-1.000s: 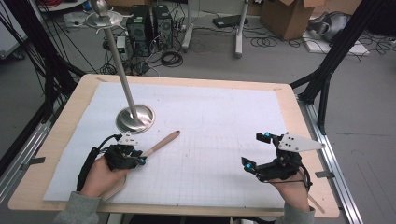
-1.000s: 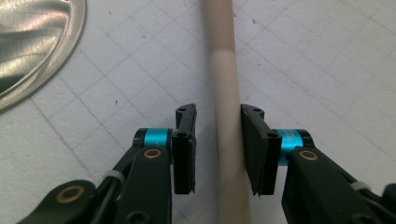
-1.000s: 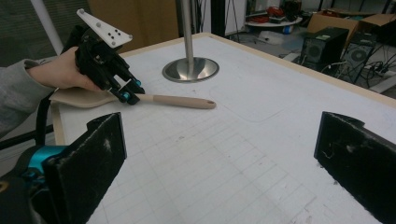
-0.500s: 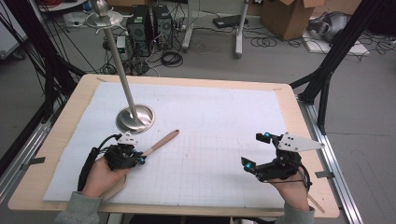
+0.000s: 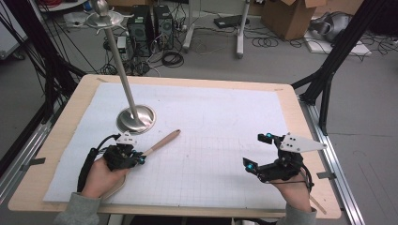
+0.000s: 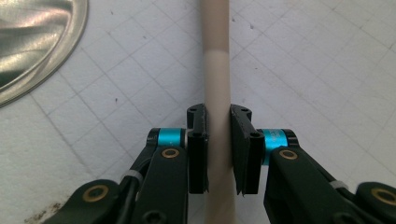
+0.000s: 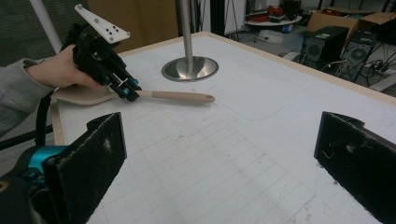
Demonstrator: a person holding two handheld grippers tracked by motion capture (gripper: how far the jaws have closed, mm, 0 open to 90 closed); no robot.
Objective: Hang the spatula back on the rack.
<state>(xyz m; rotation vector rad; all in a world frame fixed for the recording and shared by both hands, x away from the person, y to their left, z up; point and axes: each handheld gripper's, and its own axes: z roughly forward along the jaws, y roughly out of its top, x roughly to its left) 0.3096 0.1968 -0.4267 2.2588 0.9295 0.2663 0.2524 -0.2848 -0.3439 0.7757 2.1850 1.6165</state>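
1. White gridded paper (image 5: 220, 140) covers the wooden table (image 5: 300, 122) under both my hands; beyond its far edge the floor holds cables, computer towers and cardboard boxes.
2. My left gripper (image 6: 218, 140) has its jaws closed against the handle of a wooden spatula (image 6: 217, 70), pads touching it on both sides.
3. That handle runs straight ahead from those jaws across the paper; its broad blade lies back under my left hand (image 7: 60, 70).
4. Ahead and to one side of the left jaws sits the round base of a metal stand (image 5: 136, 119), its pole rising upright.
5. My right gripper (image 7: 224, 154) rests well apart from the spatula, jaws spread wide with nothing between them.
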